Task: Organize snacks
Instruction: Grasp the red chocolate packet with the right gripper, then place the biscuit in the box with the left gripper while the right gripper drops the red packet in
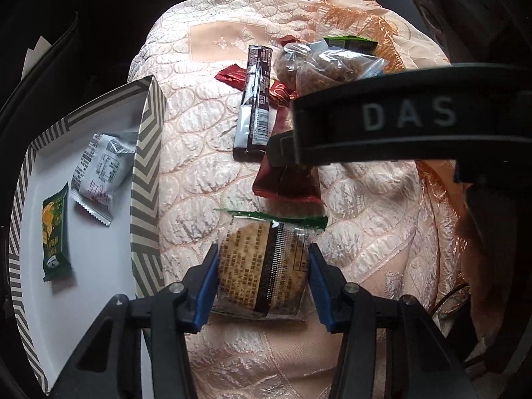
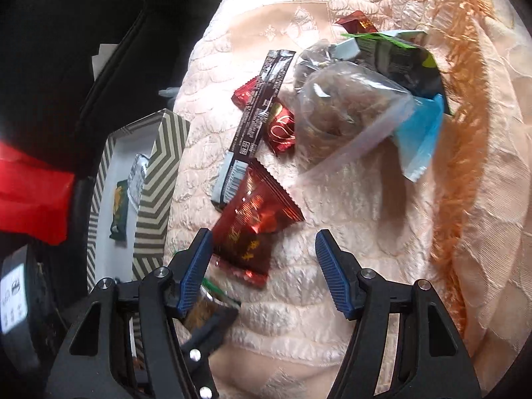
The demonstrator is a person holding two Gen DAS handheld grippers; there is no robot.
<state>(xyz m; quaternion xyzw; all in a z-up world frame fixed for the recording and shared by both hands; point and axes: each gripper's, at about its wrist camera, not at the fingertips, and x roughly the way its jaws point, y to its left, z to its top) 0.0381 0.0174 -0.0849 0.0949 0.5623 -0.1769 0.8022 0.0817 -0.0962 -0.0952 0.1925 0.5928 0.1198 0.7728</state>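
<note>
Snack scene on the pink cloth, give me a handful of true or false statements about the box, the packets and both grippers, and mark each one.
1. The left gripper has its fingers on both sides of a cracker packet. True.
2. The striped box holds no snacks. False: a green packet and a white packet lie in it.
3. The right gripper is clamped on the red packet. False: it is open, the packet lying on the cloth.
4. A long dark bar wrapper lies outside the box. True.
</note>
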